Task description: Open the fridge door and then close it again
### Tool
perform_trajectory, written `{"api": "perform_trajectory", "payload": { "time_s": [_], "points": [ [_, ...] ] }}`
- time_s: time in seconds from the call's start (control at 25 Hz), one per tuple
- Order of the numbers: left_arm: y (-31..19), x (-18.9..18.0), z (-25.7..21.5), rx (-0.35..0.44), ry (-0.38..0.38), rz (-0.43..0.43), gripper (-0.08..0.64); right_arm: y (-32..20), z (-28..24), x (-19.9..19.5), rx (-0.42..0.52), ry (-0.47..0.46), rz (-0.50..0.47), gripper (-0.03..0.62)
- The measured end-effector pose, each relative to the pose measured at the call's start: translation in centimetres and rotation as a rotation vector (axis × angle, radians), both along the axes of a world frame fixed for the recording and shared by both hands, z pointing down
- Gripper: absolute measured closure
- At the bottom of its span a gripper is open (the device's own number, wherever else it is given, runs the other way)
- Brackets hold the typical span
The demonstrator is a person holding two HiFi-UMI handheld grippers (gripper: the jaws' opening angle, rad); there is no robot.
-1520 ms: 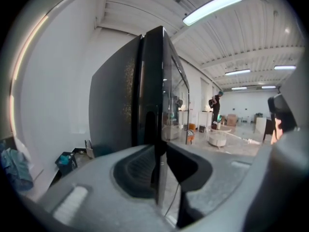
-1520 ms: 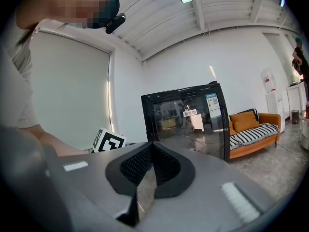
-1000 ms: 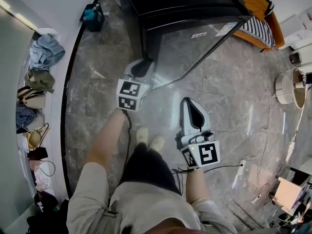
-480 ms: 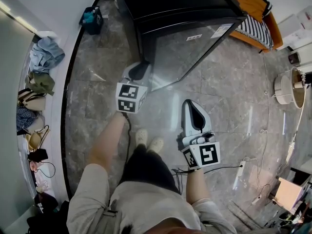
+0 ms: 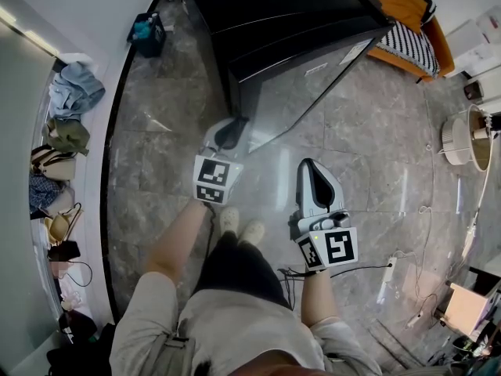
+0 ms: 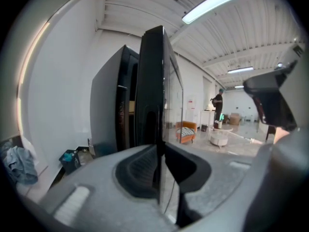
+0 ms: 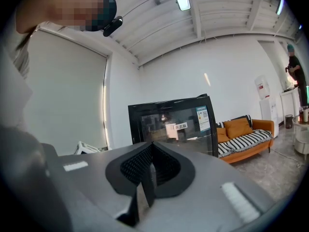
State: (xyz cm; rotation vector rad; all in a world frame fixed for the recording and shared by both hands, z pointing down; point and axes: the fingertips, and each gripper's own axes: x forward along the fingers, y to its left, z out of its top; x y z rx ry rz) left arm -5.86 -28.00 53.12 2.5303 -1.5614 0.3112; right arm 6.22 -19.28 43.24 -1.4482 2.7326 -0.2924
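Note:
The black fridge (image 5: pixel 274 6) stands ahead of me, its glass door (image 5: pixel 313 77) hinged on the right and swung partly out. In the left gripper view the door's dark free edge (image 6: pixel 152 81) runs straight down between the jaws. My left gripper (image 5: pixel 232 128) is at that edge, its jaws just closing and now shut on it. The right gripper (image 5: pixel 311 171) hangs apart in front of the door, level, pads together with nothing between them. From the right gripper view the door (image 7: pixel 174 122) shows face-on with stickers.
An orange striped sofa (image 5: pixel 415 30) stands right of the fridge. A blue bin (image 5: pixel 147 28) sits by the wall on the left, above clothes and bags (image 5: pixel 74 88). A white round stand (image 5: pixel 466 139) and a power strip (image 5: pixel 387 271) lie to the right.
The left gripper has come toward me with the door's free edge, and the door stands further out from the fridge. The right gripper has barely shifted.

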Motion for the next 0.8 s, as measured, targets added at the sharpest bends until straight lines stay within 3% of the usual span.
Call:
{"api": "perform_trajectory", "payload": {
  "time_s": [0.28, 0.8],
  "points": [
    [5.4, 5.7, 0.1, 0.008, -0.019, 0.100, 0.523, 1.5, -1.1, 2.8, 0.015, 0.012, 0.057, 0.591],
    [7.9, 9.3, -0.1, -0.063, -0.008, 0.002, 0.523, 5.4, -3.2, 8.3, 0.038, 0.001, 0.148, 0.589]
  ]
}}
